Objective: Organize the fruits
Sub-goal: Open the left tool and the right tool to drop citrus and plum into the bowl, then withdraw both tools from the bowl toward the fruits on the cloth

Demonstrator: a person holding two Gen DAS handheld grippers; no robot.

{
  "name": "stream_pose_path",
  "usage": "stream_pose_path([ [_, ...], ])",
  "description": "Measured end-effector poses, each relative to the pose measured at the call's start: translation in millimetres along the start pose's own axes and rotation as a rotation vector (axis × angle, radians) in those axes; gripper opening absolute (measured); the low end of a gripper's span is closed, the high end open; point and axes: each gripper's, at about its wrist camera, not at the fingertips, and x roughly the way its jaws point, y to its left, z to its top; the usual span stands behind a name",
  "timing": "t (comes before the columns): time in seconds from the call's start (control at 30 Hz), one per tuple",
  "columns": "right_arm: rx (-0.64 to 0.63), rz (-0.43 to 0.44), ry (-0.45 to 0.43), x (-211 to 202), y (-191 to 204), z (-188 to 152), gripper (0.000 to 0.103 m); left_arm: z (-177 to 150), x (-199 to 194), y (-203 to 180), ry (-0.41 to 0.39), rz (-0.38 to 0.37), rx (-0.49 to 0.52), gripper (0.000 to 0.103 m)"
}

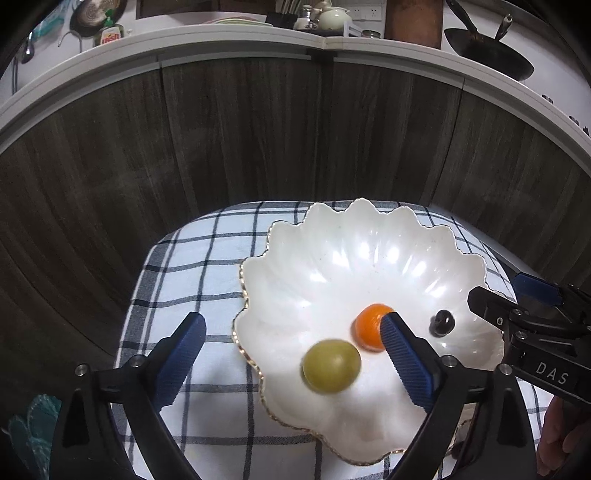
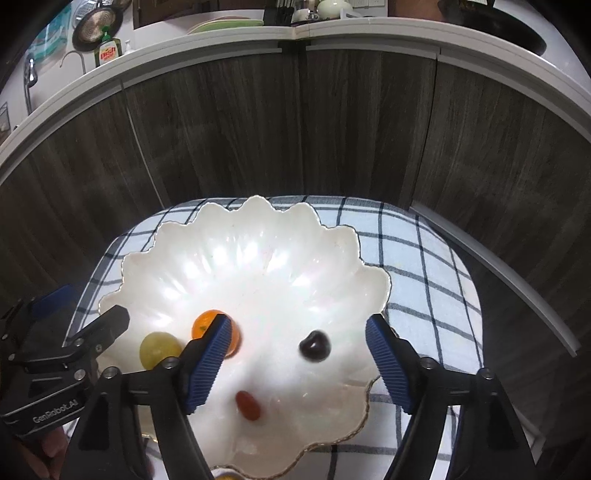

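A white scalloped bowl point(image 1: 369, 236) with a gold rim stands on a checked cloth point(image 1: 192, 258); it also shows in the right wrist view point(image 2: 258, 236). In it lie a green fruit point(image 1: 331, 365), an orange fruit point(image 1: 369, 326) and a dark cherry point(image 1: 443, 322). The right wrist view shows the green fruit point(image 2: 157, 349), the orange fruit point(image 2: 205, 325), the cherry point(image 2: 314, 345) and a small red fruit point(image 2: 248, 405). My left gripper point(image 1: 295, 352) is open above the green fruit. My right gripper point(image 2: 297, 352) is open above the cherry.
The cloth point(image 2: 424, 266) covers a small stool or table in front of dark wood cabinet doors point(image 1: 258, 129). A white countertop edge point(image 1: 240, 40) above holds dishes, a dish soap bottle point(image 1: 110, 35) and a wok point(image 1: 487, 48).
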Motion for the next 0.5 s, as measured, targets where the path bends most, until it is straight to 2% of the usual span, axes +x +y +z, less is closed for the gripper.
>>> stream_pose_path([
  [0.5,0.013,-0.029,-0.063,-38.5,-4.7,-4.4,0.077,-2.6,-36.3,-2.7,-0.039,0.023,0.003,0.098],
])
